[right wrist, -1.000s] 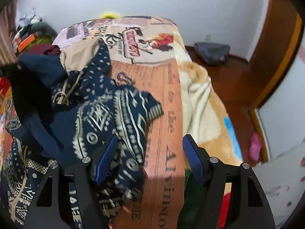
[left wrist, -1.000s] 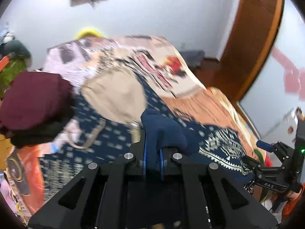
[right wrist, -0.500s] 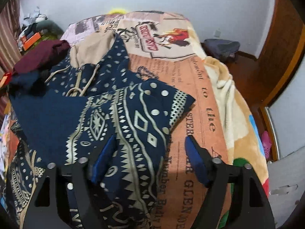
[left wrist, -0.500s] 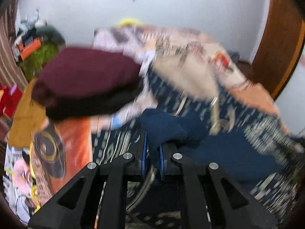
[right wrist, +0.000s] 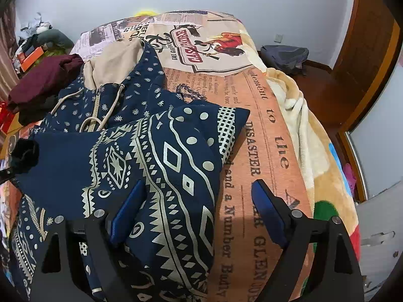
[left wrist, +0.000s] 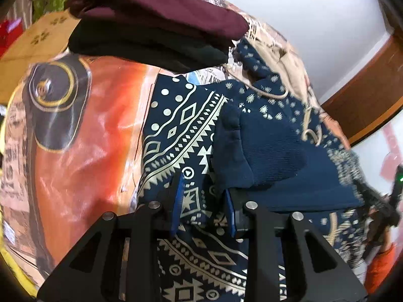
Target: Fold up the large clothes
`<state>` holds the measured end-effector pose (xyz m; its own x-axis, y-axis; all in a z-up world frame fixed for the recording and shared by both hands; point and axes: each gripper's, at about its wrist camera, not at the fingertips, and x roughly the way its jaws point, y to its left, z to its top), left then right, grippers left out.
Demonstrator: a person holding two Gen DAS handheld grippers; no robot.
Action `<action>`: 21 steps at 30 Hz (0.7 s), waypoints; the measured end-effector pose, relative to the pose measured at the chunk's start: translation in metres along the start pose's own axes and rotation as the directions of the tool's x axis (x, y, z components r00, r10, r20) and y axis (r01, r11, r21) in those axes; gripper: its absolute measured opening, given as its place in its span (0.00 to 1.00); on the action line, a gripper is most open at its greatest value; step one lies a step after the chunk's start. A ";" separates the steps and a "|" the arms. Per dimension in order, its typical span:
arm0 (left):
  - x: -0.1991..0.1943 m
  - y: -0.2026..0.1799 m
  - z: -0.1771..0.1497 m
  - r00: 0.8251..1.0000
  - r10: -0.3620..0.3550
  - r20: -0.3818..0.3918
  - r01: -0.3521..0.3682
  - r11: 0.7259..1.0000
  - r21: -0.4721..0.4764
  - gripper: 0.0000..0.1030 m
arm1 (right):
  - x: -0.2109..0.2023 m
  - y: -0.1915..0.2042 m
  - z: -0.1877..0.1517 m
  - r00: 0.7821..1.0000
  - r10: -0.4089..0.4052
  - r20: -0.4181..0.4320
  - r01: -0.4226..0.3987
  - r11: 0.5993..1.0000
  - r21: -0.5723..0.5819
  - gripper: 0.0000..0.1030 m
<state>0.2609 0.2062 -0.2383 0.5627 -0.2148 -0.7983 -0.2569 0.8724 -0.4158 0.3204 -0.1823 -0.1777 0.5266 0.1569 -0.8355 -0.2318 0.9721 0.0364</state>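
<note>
Here the left gripper (left wrist: 204,201) stands slightly parted, navy cloth bunched loose at its tips. The hoodie (right wrist: 141,156), soft, thick and floppy, lies half folded toward the bed's (right wrist: 267,166) left edge. The right gripper (right wrist: 196,214) gapes empty over its patterned sleeve; doubled edges or cuffs look safest to pinch.

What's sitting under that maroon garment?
A black folded garment lies directly under the maroon garment, stacked on the printed bedspread. Anything beneath the black one is covered.
</note>
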 end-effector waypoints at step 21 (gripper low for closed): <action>-0.039 -0.009 0.006 0.931 0.342 0.125 -0.358 0.921 0.151 0.32 | -0.008 0.003 0.012 1.000 0.008 -0.012 -0.008 1.000 0.001 0.82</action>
<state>0.2457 0.2093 -0.2009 0.5345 0.1530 -0.8312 -0.3197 0.9470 -0.0312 0.3252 -0.1784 -0.1648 0.5145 0.1626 -0.8420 -0.2356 0.9709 0.0436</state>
